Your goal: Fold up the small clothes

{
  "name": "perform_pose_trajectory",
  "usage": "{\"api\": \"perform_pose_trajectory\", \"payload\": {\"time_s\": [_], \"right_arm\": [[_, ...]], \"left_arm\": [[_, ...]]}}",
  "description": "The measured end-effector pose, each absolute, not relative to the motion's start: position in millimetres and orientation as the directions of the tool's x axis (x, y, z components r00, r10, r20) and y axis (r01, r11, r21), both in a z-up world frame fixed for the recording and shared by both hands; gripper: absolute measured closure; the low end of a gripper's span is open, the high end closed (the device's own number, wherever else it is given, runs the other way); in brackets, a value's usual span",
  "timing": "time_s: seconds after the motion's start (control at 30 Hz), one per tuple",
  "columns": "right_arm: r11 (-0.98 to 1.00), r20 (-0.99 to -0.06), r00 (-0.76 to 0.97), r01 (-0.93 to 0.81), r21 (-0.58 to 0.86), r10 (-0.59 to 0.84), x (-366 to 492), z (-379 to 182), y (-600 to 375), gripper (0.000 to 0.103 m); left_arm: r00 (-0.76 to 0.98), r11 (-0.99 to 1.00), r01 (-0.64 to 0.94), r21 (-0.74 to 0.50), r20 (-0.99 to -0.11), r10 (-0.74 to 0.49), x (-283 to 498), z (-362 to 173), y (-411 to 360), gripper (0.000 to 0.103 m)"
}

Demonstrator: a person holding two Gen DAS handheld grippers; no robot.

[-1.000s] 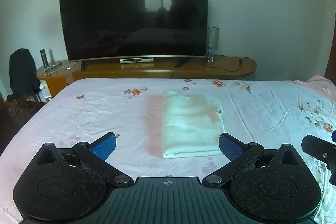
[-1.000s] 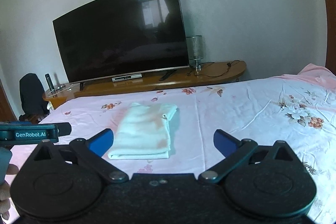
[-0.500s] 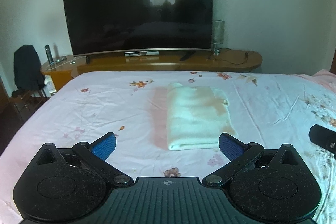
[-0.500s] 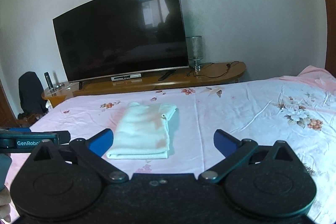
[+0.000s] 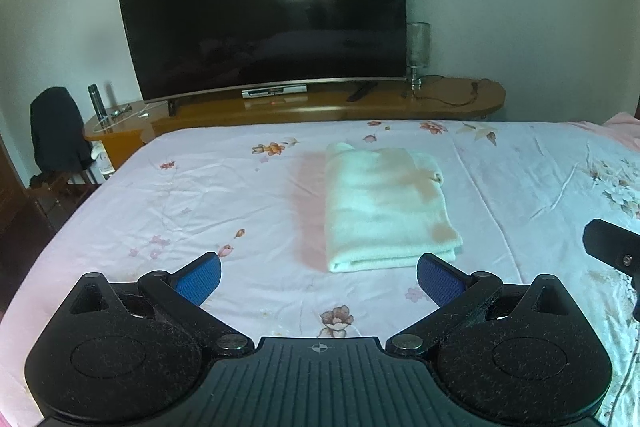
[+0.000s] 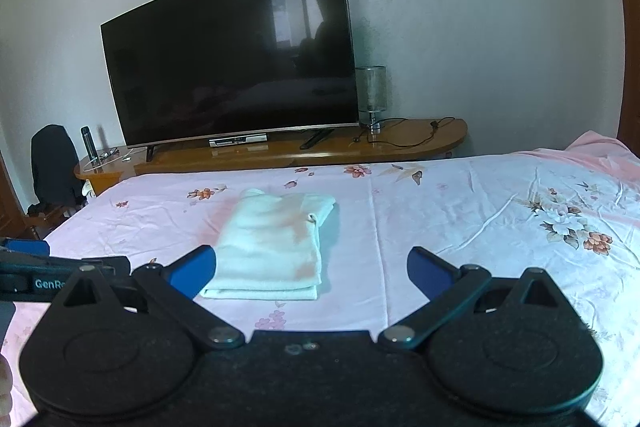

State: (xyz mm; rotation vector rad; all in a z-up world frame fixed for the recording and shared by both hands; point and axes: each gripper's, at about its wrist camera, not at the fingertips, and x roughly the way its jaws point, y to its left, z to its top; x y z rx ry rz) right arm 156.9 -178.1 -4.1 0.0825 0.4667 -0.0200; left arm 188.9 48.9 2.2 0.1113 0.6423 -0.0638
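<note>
Both grippers have drawn back and risen slightly since the earlier frames, so the folded cloth [image 5: 384, 207] sits a little farther from the fingers. It lies flat at centre frame on the floral bedsheet [image 5: 180, 195], touched by nothing. The left gripper [image 5: 319, 273] and right gripper [image 6: 311, 267] both hang with jaws spread wide and empty. Soft, light and limp, the cloth would likely sag unless pinched through all layers at its near folded edge.
</note>
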Motion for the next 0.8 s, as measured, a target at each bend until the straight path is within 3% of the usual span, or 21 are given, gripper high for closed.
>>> {"api": "perform_pose_trajectory", "payload": {"time_s": [0.37,0.63,0.8], "right_arm": [[0.996,-0.456,0.890,0.032,0.078,0.008,158,-6,-184,0.001],[0.996,-0.461,0.887,0.046,0.079,-0.005,160,-9,-195,0.001],[0.996,-0.468,0.884,0.049,0.077,-0.008,162,-12,-200,0.001]], "left_arm": [[0.783,0.988,0.148,0.036,-0.615,-0.095,192,-1,40,0.000],[0.802,0.976,0.219,-0.001,-0.570,-0.181,191,1,33,0.000],[0.816,0.976,0.216,0.034,-0.555,-0.161,190,3,23,0.000]]}}
